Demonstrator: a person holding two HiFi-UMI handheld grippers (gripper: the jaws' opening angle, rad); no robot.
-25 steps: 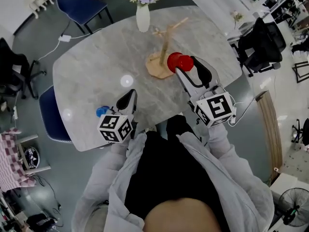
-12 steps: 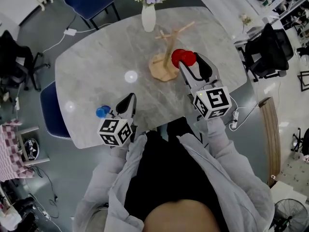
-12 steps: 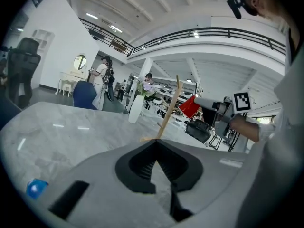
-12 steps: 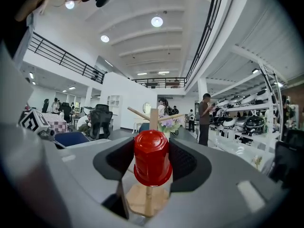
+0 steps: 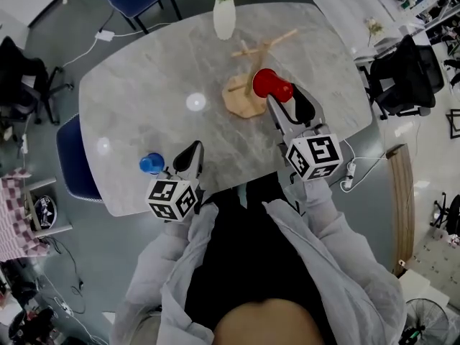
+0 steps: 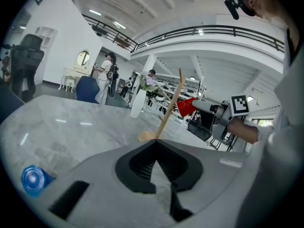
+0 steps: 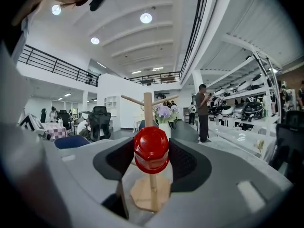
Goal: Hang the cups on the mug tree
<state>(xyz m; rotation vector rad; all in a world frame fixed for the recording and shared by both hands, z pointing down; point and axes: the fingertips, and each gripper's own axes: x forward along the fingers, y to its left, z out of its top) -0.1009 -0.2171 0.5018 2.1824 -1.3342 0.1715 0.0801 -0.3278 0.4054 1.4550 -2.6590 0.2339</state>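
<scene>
— Grey marble is seen first: how is the table [image 5: 136, 85] laid out from the head view?

— The wooden mug tree [image 5: 242, 103] is found at about one o'clock from the table's middle, with its pegs bare. A white vase [image 5: 224, 21] of pale flowers is set at twelve o'clock, close to the far edge.

— And how are the two grippers held?

— The right gripper [image 5: 283, 99] is raised at two o'clock, and its jaws are closed partway on the red cup [image 5: 271, 85], which is pinched by its sides. The left gripper [image 5: 190, 154] is kept low at six o'clock, near the table's edge; its jaws are brought together, and nothing is held between them.

— Where exactly is the red cup placed?

— It is held off the table, just beside the tree's post, at three o'clock from the base. In the right gripper view the cup [image 7: 151, 150] is seen straight in front of the post [image 7: 148, 104]; whether the two are touching cannot be told.

— Is another cup seen?

— A blue cup [image 5: 151, 163] is left on the table at seven o'clock, just beside the left gripper.
</scene>
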